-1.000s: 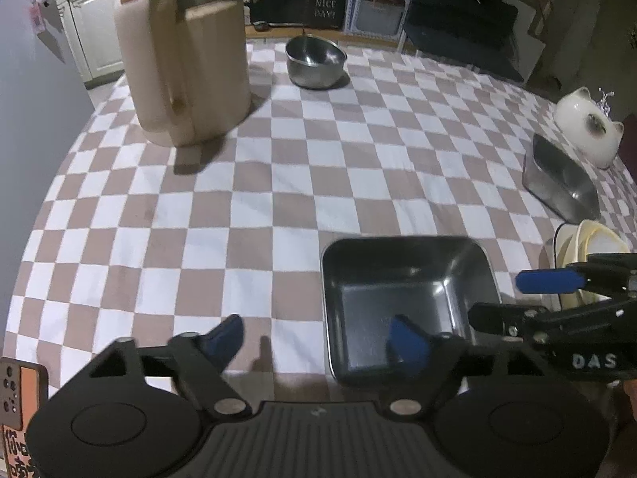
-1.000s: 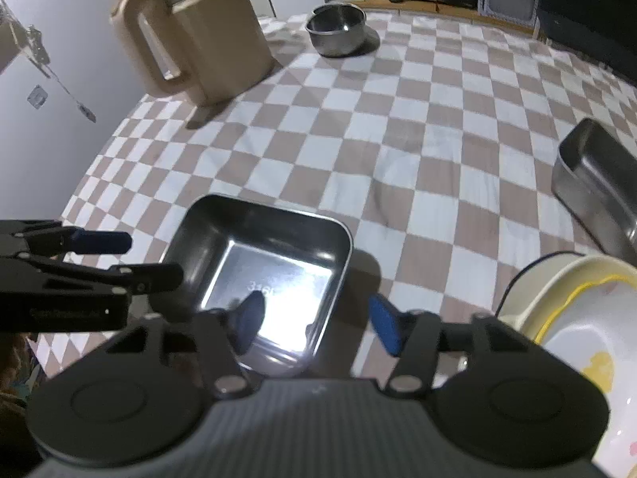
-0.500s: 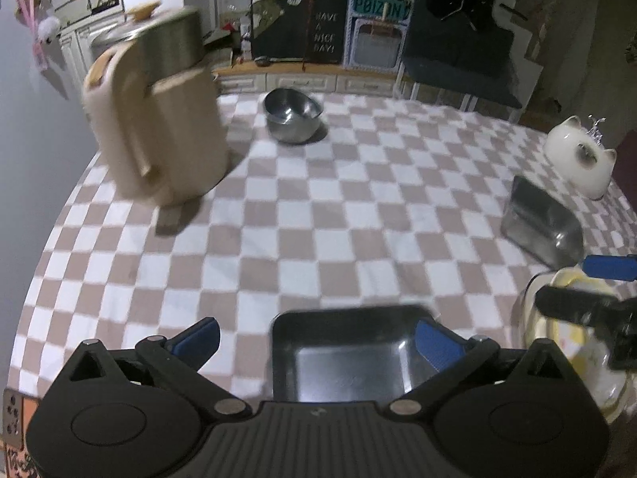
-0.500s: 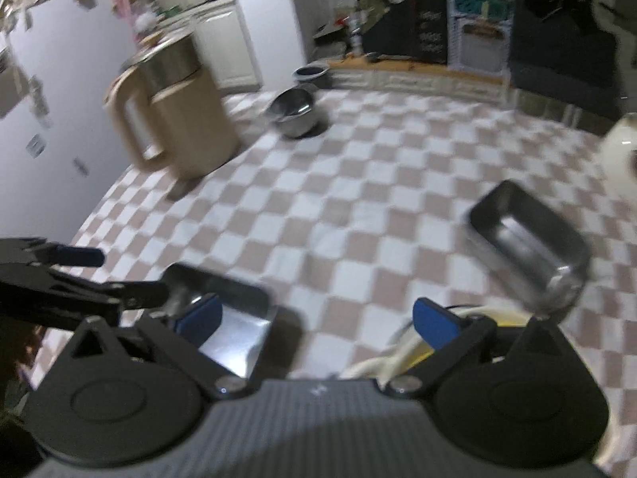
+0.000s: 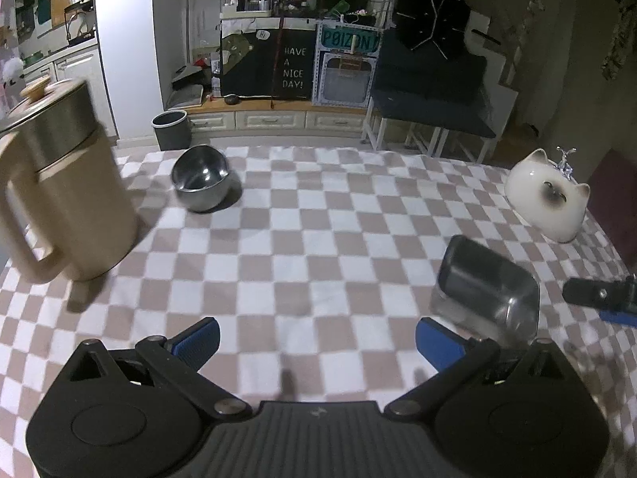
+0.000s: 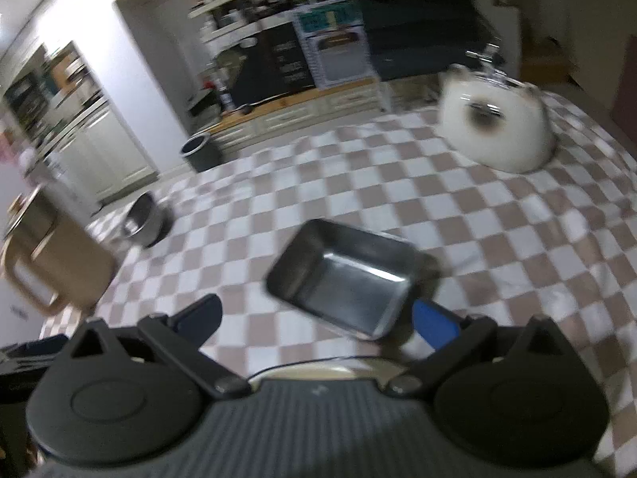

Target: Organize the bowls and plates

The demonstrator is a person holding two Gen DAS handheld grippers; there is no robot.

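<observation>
Hovering with right gripper (image 6: 316,318) spread wide and empty, rectangular steel tray (image 6: 342,279) lying just ahead, long axis running diagonally rightward.

Behind the table, a dark board (image 5: 292,67) reads "HAVE A NICE DAY!" in pale letters. Beside it, a teal sign (image 5: 350,38) atop a toy-like cabinet reads "POIZON".

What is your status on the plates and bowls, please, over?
Left gripper and right gripper open, nothing held. Rectangular steel tray just ahead of right gripper; round steel bowl beside beige kettle at far side. Cloth between clear.
</observation>
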